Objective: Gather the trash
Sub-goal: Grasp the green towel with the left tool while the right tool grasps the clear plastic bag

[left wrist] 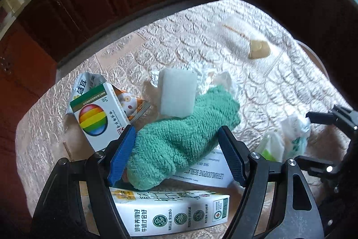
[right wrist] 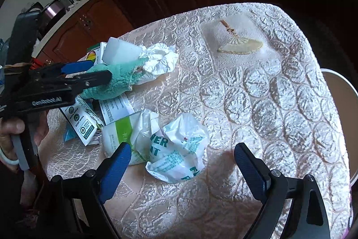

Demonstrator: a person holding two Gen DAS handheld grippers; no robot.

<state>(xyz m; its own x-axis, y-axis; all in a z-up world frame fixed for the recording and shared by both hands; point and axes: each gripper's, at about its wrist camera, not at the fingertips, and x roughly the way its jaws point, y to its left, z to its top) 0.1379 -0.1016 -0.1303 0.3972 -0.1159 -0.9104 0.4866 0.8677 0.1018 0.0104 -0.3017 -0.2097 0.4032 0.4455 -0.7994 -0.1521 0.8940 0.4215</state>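
We have barely begun: nothing is gathered yet, and no bin shows clearly. Our left hand-held gripper stands released, its blue pads either side of the green towel without visibly pressing it. Our right hand-held gripper is spread wide and empty above the crumpled plastic bags near the worktop edge closest to us. Still lying out are the milk carton, the rainbow box, the white foam block, the paper leaflet and the crumpled white paper. The towel drapes over the leaflet and carton, so it blocks them.
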